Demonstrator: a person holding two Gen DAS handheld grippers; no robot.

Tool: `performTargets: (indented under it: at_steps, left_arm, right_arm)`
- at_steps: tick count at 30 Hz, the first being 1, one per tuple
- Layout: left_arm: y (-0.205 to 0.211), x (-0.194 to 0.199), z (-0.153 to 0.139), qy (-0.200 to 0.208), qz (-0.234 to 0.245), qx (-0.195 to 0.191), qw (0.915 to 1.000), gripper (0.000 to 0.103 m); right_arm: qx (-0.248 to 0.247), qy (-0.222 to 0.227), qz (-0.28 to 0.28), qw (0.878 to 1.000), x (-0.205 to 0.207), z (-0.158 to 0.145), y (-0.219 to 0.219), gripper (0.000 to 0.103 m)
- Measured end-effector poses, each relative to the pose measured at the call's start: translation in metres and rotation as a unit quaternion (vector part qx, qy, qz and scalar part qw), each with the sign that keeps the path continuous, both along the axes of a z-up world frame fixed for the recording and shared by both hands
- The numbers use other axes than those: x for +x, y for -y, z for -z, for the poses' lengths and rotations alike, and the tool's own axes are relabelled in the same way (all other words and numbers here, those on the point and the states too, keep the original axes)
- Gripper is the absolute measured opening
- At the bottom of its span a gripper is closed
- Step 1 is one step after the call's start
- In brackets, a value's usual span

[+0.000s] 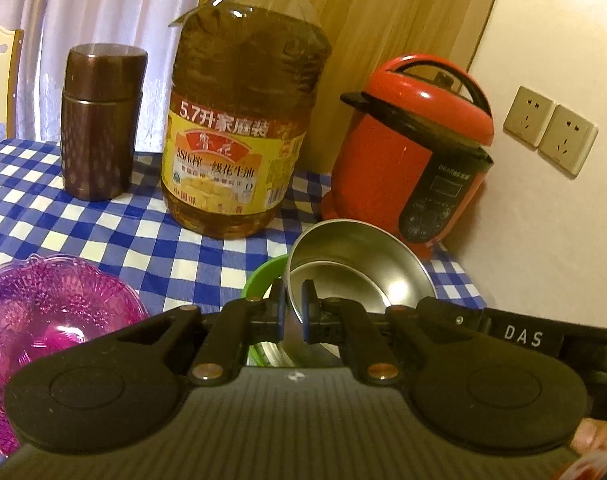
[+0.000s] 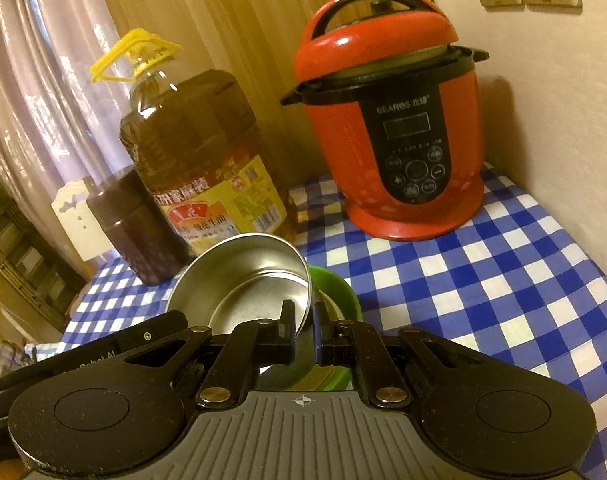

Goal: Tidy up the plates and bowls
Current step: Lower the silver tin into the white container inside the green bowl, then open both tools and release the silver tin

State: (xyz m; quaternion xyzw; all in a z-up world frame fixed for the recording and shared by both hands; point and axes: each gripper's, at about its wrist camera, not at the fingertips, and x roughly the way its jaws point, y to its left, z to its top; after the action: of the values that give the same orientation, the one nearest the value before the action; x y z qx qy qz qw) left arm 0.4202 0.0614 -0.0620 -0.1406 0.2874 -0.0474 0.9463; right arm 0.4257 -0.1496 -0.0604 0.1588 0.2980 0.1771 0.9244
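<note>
A desk covered in a blue-and-white checked cloth (image 2: 483, 280) stands in a corner, with a plain wall on the right and pale curtains behind.

Nearest, both grippers meet on one steel bowl (image 1: 359, 264). The left gripper (image 1: 292, 312) has its jaws clenched on the bowl's rim, one finger inside and one outside. The right gripper (image 2: 303, 332) pinches the rim of the same steel bowl (image 2: 243, 276) from the opposite side, jaws likewise closed on the thin metal. The bowl is tilted, its shiny inside turned up toward the cameras.

Just under and beside it sits a green bowl (image 2: 337, 288), mostly hidden; only a curved slice of the green bowl's rim (image 1: 263, 276) shows in the left view.

Near the desk's left edge lies a purple cut-glass dish (image 1: 43, 312), apart from the bowls.

Farther back, toward the rear edge, a large bottle of cooking oil (image 1: 239, 136) with a yellow label stands upright. To its left is a brown lidded canister (image 1: 101, 120). In the back right corner, near the wall, stands a red electric pressure cooker (image 2: 391, 120) with a black control panel.

On the wall beyond are two power sockets (image 1: 549, 130).
</note>
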Motion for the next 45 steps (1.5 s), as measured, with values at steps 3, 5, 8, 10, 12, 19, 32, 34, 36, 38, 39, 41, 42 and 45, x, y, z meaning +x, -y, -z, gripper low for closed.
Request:
performTargets:
  at_steps: [3,5,8,10,12,19,32,34,36,38,39,41,42,45]
  left_arm:
    - [0.003,0.001,0.003,-0.005,0.003,0.005,1.0000,0.007]
    - [0.003,0.002,0.004,-0.009,0.005,0.008,0.9999,0.007]
    - [0.003,0.003,0.006,-0.014,0.005,0.010,0.9998,0.007]
    - [0.003,0.004,0.007,-0.018,0.005,0.011,0.9998,0.007]
    - [0.003,0.004,0.008,-0.020,0.004,0.015,0.9997,0.007]
    - [0.004,0.005,0.011,-0.024,0.006,0.020,0.9995,0.007]
    - [-0.004,0.004,0.008,-0.010,-0.009,0.013,0.9998,0.007]
    - [-0.007,0.004,0.007,-0.006,-0.016,0.010,0.9998,0.009]
    - [-0.010,0.004,0.008,-0.005,-0.021,0.008,0.9997,0.014]
    - [-0.011,0.005,0.009,-0.008,-0.024,0.006,0.9997,0.021]
    - [-0.011,0.006,0.010,-0.010,-0.024,0.006,0.9996,0.022]
    - [-0.011,0.006,0.012,-0.011,-0.021,0.007,0.9997,0.024]
    - [-0.010,0.007,0.013,-0.013,-0.020,0.009,0.9997,0.025]
    - [-0.008,0.008,0.017,-0.019,-0.016,0.016,0.9996,0.025]
  right_arm:
    - [-0.004,-0.005,0.002,1.000,0.004,0.004,0.000,0.008]
    - [-0.005,-0.009,0.001,1.000,0.006,0.007,0.001,0.008]
    - [-0.009,-0.014,-0.001,1.000,0.007,0.010,0.000,0.008]
    - [-0.011,-0.015,-0.002,1.000,0.007,0.011,0.001,0.008]
    - [-0.012,-0.018,-0.003,1.000,0.008,0.012,0.000,0.008]
    - [-0.024,-0.020,-0.007,0.999,0.009,0.016,-0.003,0.008]
    - [-0.031,-0.007,-0.002,0.999,0.009,0.023,-0.003,0.014]
    - [-0.020,-0.001,0.008,1.000,0.009,0.022,0.003,0.023]
    - [-0.006,0.004,0.021,1.000,0.009,0.020,0.010,0.033]
    - [0.006,0.007,0.029,1.000,0.009,0.019,0.015,0.040]
    - [0.008,0.006,0.029,1.000,0.010,0.019,0.016,0.040]
    - [0.004,-0.001,0.026,1.000,0.012,0.021,0.015,0.042]
    - [0.001,-0.005,0.024,1.000,0.012,0.023,0.014,0.042]
    - [-0.003,-0.020,0.021,1.000,0.015,0.031,0.013,0.042]
